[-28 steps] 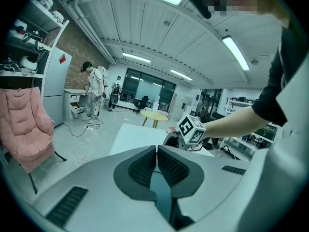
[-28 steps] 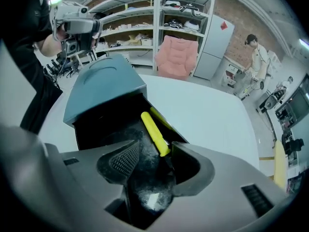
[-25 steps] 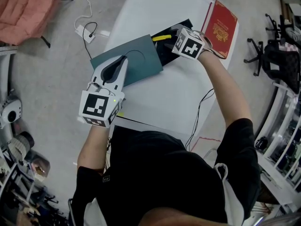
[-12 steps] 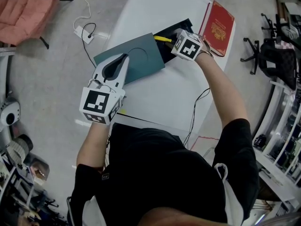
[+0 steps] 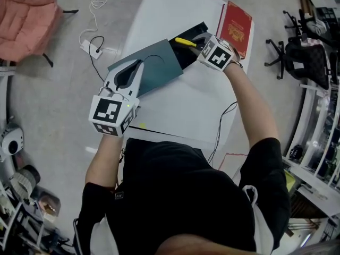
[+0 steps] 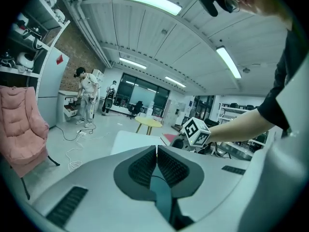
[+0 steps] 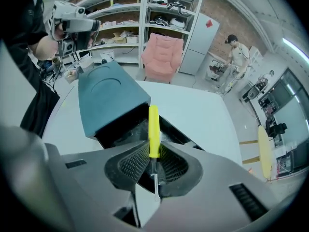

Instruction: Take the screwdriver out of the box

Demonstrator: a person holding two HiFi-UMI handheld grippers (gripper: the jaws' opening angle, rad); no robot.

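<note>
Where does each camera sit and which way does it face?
Head view: on the person's head, looking steeply down at the table; shows torso, arms, left gripper gripping the lid, right gripper.
Left gripper view: rides that gripper, facing across the room over its closed jaws; right forearm shows.
Right gripper view: rides that gripper, looking down its jaws at the screwdriver they clamp, over the box.
Shared: head and right gripper views show screwdriver, lid, box.

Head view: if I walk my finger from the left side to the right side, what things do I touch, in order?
Pink chair → white power adapter → teal box lid → yellow screwdriver → red book → black office chair.
</note>
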